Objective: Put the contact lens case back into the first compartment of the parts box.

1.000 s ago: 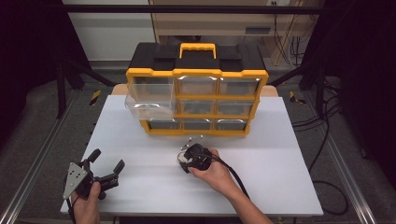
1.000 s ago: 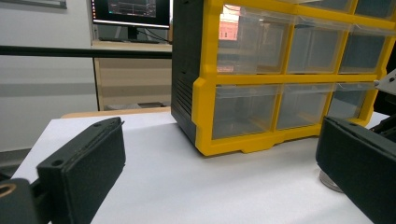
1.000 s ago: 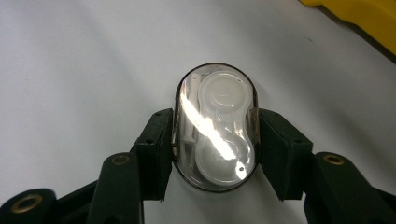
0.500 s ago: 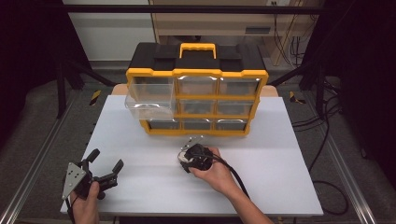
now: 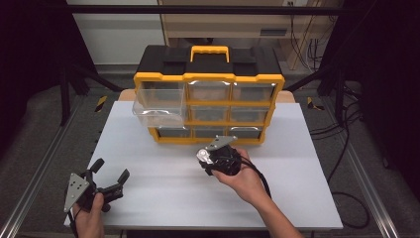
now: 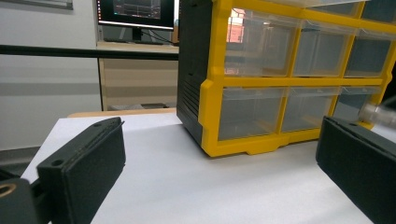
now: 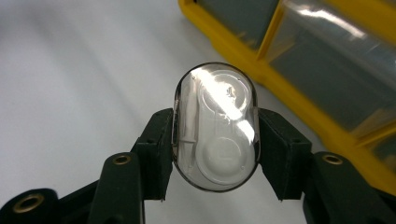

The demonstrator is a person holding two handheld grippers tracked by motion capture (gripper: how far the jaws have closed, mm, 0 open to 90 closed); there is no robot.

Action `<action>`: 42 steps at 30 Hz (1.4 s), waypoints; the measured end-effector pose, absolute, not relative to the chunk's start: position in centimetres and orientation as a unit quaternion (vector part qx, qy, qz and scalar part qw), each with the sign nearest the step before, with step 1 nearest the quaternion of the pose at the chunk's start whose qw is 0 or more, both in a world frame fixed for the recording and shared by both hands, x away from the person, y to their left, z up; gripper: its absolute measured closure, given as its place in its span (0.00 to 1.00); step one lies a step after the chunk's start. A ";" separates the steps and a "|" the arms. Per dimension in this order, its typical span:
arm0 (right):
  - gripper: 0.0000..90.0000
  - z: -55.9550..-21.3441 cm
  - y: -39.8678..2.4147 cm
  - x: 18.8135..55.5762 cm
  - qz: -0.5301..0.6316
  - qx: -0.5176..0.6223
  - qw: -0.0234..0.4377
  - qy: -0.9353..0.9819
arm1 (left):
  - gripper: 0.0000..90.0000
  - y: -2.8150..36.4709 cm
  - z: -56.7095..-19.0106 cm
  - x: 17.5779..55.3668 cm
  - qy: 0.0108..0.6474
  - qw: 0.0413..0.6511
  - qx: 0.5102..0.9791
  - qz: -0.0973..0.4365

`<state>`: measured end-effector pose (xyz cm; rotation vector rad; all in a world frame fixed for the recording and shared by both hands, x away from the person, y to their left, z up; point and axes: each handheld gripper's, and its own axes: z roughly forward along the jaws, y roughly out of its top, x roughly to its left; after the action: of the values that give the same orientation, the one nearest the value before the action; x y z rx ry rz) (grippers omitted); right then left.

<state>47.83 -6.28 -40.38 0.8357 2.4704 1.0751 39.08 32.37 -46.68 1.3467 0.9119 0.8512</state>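
I see one white table (image 5: 163,198), and on its far half one yellow-and-black drawer cabinet (image 5: 208,94), my landmark for everything else. The cabinet has one yellow carry handle (image 5: 210,49) on its black top and nine clear drawers in three rows of three. Eight sit flush; one, the top-left drawer (image 5: 154,104), is pulled out toward me and overhangs the table.

I have two grippers. The right gripper (image 5: 207,157) sits just in front of the cabinet's bottom row, near its middle, with my right hand (image 5: 245,178) wrapped around it. Its jaws are clamped on one clear oval case (image 7: 215,126), held by its two long sides and lifted off the table; inside the case I can make out two round shapes, but not what they are.

The left gripper (image 5: 110,174) is well away from the cabinet, near the table's front left corner, in my left hand (image 5: 90,218). Its jaws stand wide apart with nothing between them, pointing toward the cabinet's left end.
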 end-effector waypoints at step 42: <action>0.55 -24.8 -6.7 48.5 0.472 0.282 0.276 0.788 | 0.01 32.2 -46.7 39.2 0.394 0.605 0.586 0.369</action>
<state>48.50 -6.73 -24.77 0.7574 2.1183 1.2676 39.21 32.25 -46.73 1.3551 0.9113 0.8527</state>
